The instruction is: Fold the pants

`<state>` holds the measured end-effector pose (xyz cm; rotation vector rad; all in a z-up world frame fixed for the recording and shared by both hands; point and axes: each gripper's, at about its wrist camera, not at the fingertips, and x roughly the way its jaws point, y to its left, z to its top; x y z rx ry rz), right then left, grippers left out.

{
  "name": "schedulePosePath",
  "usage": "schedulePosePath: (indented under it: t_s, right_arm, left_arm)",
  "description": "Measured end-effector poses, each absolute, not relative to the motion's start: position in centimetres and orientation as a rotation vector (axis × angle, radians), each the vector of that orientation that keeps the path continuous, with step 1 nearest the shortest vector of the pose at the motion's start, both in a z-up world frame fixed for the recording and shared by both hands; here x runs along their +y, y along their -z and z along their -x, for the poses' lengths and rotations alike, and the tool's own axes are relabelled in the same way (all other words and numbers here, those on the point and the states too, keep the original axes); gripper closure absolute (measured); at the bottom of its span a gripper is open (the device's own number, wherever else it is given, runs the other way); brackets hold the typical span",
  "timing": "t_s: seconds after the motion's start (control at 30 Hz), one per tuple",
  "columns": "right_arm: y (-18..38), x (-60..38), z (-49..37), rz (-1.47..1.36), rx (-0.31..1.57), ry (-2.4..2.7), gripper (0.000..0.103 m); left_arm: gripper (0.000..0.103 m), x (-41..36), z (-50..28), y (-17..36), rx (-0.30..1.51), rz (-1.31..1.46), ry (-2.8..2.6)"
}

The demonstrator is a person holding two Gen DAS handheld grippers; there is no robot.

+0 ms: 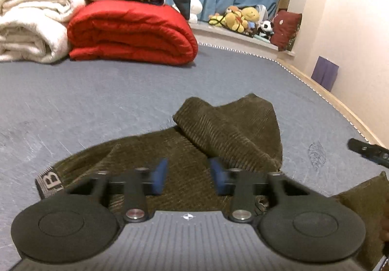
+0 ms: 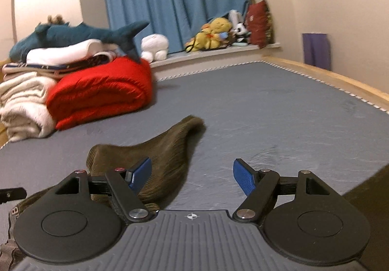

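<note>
Your left hand-held gripper (image 1: 188, 175) hovers over the brown pants (image 1: 218, 135), which lie crumpled on the grey bed (image 1: 97, 101) at lower centre; its jaws are narrowly parted, gripping nothing. Your right hand-held gripper (image 2: 192, 175) is spread wide and empty, the pants (image 2: 165, 149) lying lower left of it.
</note>
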<state>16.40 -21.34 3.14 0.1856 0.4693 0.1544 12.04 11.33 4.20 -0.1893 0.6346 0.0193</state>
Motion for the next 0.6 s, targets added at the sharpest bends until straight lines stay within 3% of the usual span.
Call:
schedulePosePath:
  t_s: [0.03,0.2,0.6]
  right_arm:
    - [-2.8,-20.9,-16.9,-0.190,0.480,-0.158,0.027]
    - [-0.8,-20.5,-20.0,-0.307,0.568,-0.181,0.047]
    - [5.7,-18.5,-25.3,-0.498,0.773,-0.243,0.046]
  left_arm:
    - [0.077,11.4,-12.3,-4.0,0.643,0.191,-0.013]
    - [0.077,11.1,-13.6,-2.8,0.664,0.194,0.010]
    - [0.076,9.2,-15.4,-0.6,0.689,0.143,0.060]
